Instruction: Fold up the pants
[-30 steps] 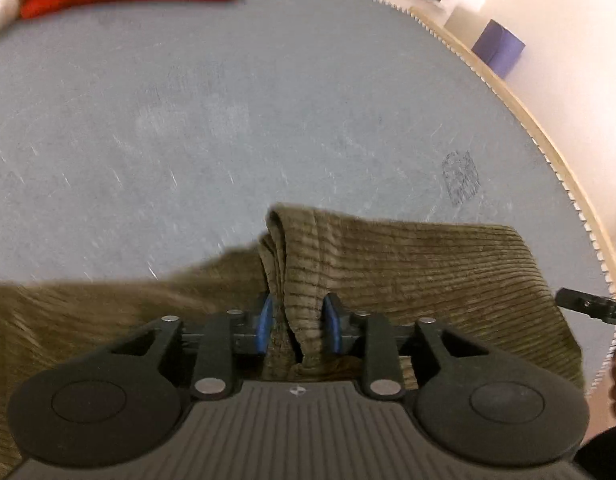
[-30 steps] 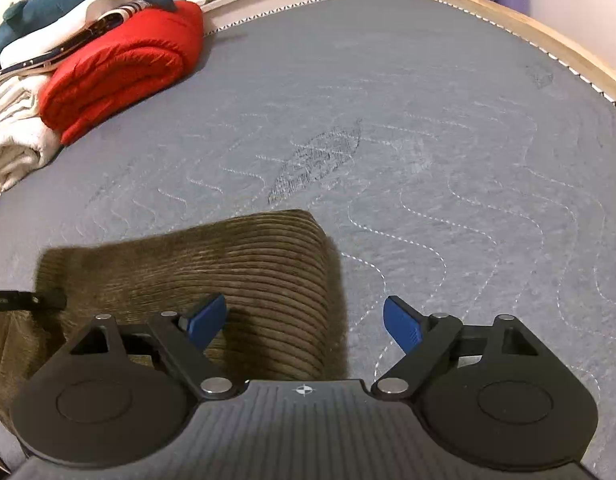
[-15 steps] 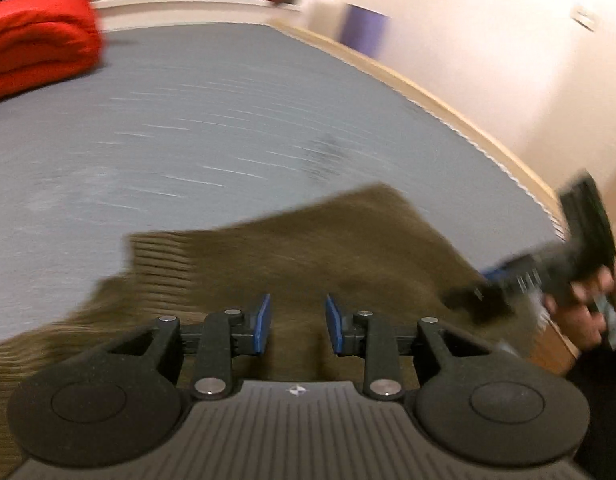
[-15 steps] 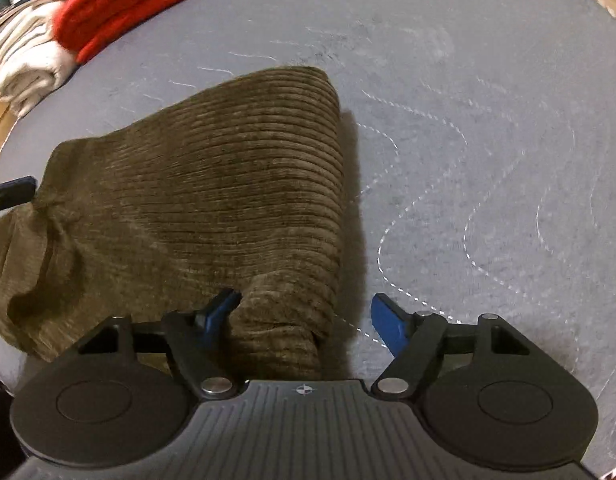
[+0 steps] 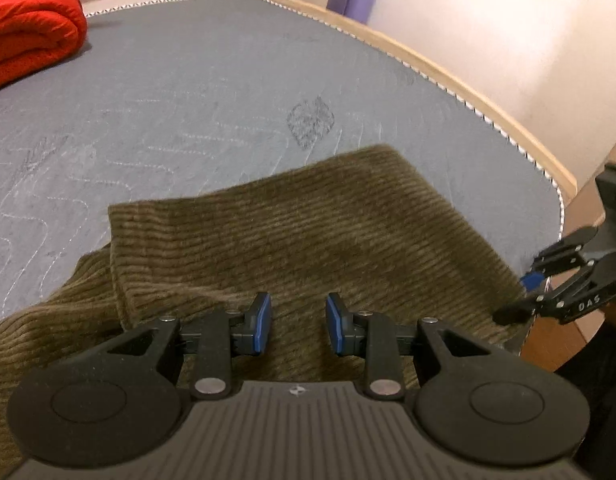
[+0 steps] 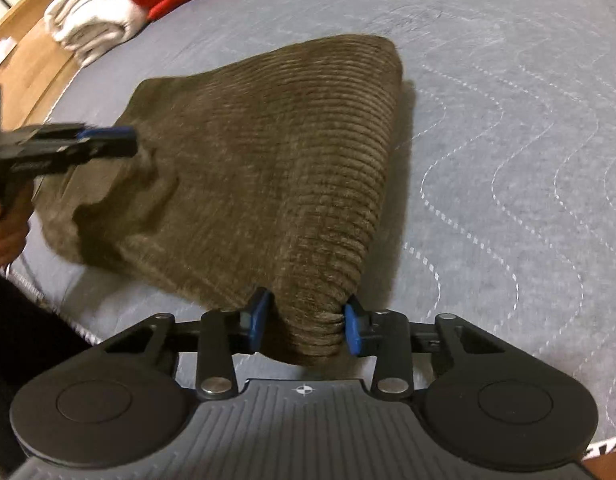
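My left hand-held gripper [image 5: 298, 328] has let go and sits open over the olive ribbed corduroy pants [image 6: 276, 168], while my right hand-held gripper [image 6: 304, 322] now pinches their near corner on the grey quilted bed [image 6: 508, 140], starting another fold.

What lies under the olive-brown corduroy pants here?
The olive-brown corduroy pants rest on the grey quilted mattress pad, visible all around them. Whatever sits directly beneath the fabric is covered. The right gripper pinches one lifted corner.

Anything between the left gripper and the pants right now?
Nothing visible. The left gripper is open right over the pants, with only corduroy between its fingers. The right gripper already pinches a corner.
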`<state>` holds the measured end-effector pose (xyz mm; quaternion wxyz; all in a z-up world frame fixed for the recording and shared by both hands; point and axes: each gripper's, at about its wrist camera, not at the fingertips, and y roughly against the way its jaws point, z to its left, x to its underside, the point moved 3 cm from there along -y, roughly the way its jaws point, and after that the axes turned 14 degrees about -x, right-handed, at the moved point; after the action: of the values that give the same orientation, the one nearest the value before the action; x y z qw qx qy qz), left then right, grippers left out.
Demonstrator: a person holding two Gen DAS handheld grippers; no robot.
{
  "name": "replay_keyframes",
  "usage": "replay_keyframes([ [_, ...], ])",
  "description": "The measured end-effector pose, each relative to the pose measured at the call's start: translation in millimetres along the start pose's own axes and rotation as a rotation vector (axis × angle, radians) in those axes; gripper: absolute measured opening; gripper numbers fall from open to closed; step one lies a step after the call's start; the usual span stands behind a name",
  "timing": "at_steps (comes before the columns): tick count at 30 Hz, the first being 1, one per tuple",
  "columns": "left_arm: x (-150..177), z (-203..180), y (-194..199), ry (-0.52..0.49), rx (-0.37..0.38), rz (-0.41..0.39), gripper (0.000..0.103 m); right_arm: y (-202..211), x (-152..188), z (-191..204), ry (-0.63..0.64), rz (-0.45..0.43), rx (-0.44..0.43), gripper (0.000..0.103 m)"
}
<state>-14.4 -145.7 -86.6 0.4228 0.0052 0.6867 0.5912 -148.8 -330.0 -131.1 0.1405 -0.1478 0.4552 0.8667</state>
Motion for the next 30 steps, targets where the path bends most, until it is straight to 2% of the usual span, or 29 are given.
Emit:
replay_keyframes([
  [3,4,0,-1,-0.032,0.023,0.033,0.034,-2,1,5,0.033,0.016,0.018,0.04],
  [5,12,-2,-4,-0.069,0.049,0.092,0.038,-2,2,8,0.05,0.019,0.034,0.041],
  [6,19,-5,-7,-0.107,0.066,0.135,0.038,-2,1,9,0.042,0.01,0.038,0.044],
  [8,36,-14,-14,-0.213,0.05,0.177,0.038,0,-4,2,-0.014,-0.034,0.034,0.049],
  [10,45,-19,-10,-0.274,0.031,0.144,0.038,4,-9,-5,-0.087,-0.078,0.017,0.064],
  [11,45,-18,-9,-0.27,0.031,0.141,0.038,4,-11,-8,-0.11,-0.096,0.016,0.072],
  [14,42,-7,-5,-0.225,0.027,0.142,0.038,-1,-16,-13,-0.168,-0.102,-0.013,0.073],
  [16,38,-2,2,-0.199,0.001,0.117,0.038,-7,-17,-8,-0.162,-0.088,-0.019,0.065],
  [17,35,3,5,-0.173,-0.008,0.101,0.038,-9,-19,-2,-0.132,-0.086,0.01,0.052],
  [18,32,7,10,-0.147,-0.011,0.088,0.04,-11,-20,4,-0.093,-0.089,0.048,0.033],
  [20,24,20,18,-0.073,-0.021,0.049,0.046,-11,-23,18,-0.028,-0.106,0.065,0.022],
  [23,8,40,33,0.057,-0.027,-0.032,0.051,-8,-26,68,0.297,-0.135,0.173,0.022],
  [24,4,45,38,0.1,-0.011,-0.05,0.051,-8,-24,87,0.393,-0.15,0.18,0.022],
  [27,-9,53,49,0.219,0.061,-0.099,0.053,-7,-23,129,0.518,-0.19,0.116,0.021],
  [30,-21,53,55,0.285,0.158,-0.13,0.063,-16,-23,164,0.627,-0.208,0.079,0.021],
])
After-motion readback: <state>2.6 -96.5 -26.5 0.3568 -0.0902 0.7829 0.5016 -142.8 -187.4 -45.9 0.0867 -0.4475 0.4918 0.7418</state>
